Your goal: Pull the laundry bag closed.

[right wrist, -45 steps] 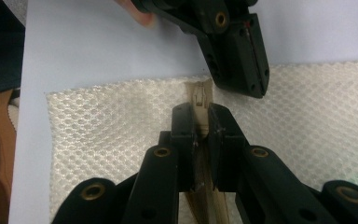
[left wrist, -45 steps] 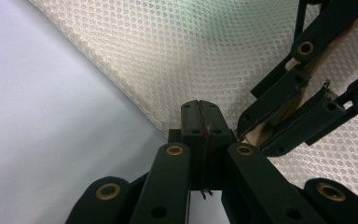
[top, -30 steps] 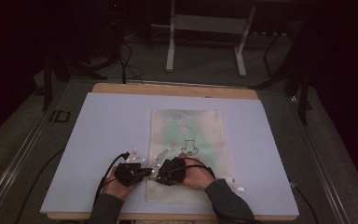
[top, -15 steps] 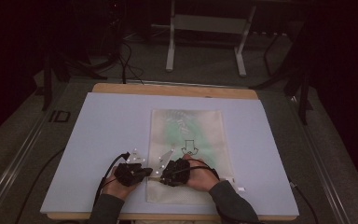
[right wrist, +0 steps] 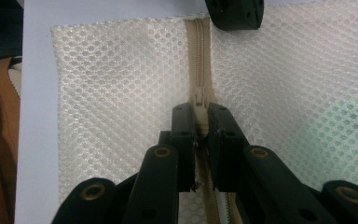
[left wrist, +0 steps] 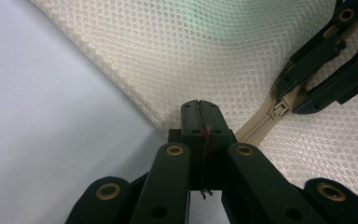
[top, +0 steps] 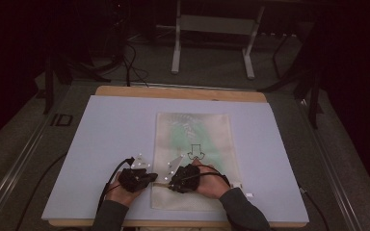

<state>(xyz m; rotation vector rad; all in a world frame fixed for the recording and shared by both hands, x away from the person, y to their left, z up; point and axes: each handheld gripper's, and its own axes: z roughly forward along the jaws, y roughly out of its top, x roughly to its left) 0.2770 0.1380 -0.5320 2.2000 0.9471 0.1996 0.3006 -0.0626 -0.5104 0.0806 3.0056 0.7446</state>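
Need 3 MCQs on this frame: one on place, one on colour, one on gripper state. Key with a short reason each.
1. Where does the mesh bag lie on the blue-grey mat?
A. near the middle, its near end by the hands
B. at the far left corner
C. off the mat, on the floor

2. What colour is the zipper tape?
A. red
B. beige
C. black

3. How do the jaws of the left gripper stand?
A. wide open above the mat
B. closed at the bag's edge beside the zipper's end
C. closed on a cable

Key:
1 A: the high view shows the bag lengthwise mid-mat, both grippers at its near end.
2 B: the right gripper view shows a beige strip running through white mesh, with the right gripper closed on it just behind the slider.
3 B: the left gripper view shows the jaws pressed together at the mesh edge.
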